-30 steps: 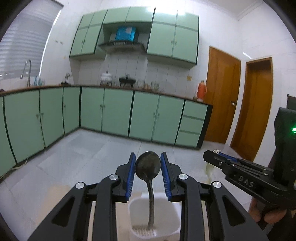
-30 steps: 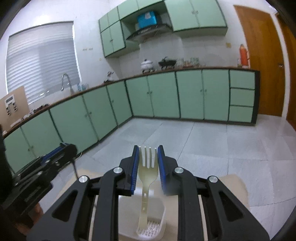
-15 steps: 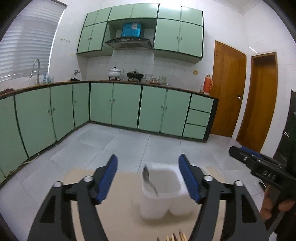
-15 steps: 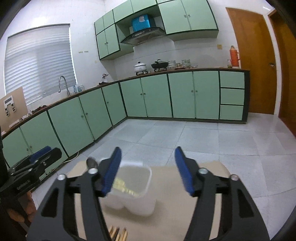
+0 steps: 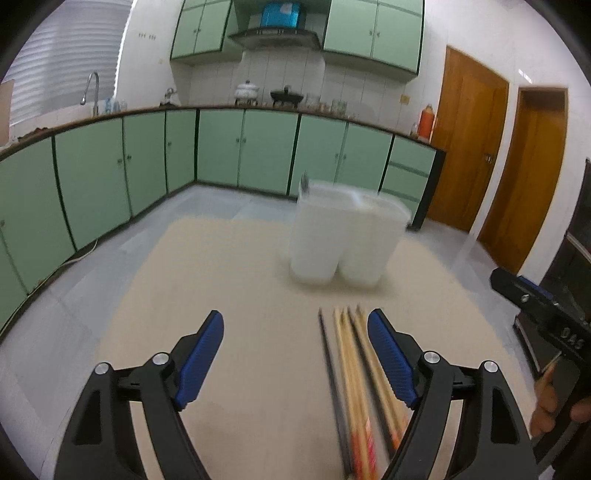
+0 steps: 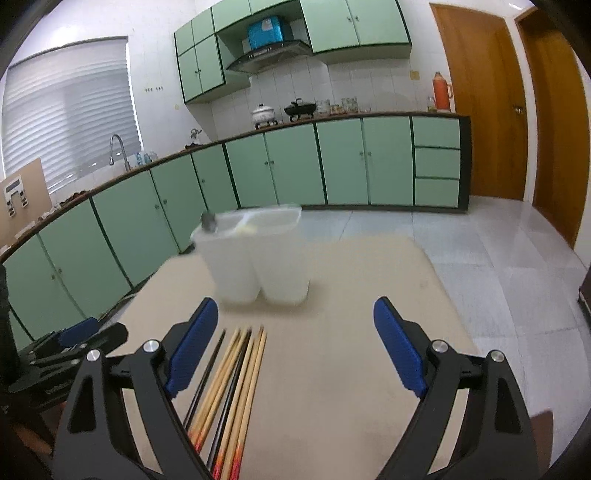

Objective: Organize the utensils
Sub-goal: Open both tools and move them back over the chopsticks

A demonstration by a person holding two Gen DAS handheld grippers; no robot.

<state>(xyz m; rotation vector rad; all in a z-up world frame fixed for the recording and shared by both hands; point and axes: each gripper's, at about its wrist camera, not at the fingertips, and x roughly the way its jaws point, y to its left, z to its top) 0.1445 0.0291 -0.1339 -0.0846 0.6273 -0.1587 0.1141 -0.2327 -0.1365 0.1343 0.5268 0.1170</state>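
Kitchen interior, white-tiled walls (image 6: 159, 55). Pale green base cabinets (image 6: 343, 162) with dark trim run from 9 o'clock round to 1 o'clock under a brown countertop (image 6: 369, 116). Matching wall cabinets (image 6: 354, 22) at 12 o'clock flank a range hood (image 6: 267, 55). Window with closed white blinds (image 6: 70, 110) at 10 o'clock, above a sink tap (image 6: 118, 147). Two brown wooden doors (image 6: 480, 99) at 2 o'clock. Floor of light grey tiles (image 6: 498, 251), glossy. A beige table surface (image 6: 351, 350) fills the foreground at 6 o'clock.

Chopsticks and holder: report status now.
Both grippers, left and right, opening, nothing between pads. Chopsticks loose on table. Holder upright beyond, path unobstructed.
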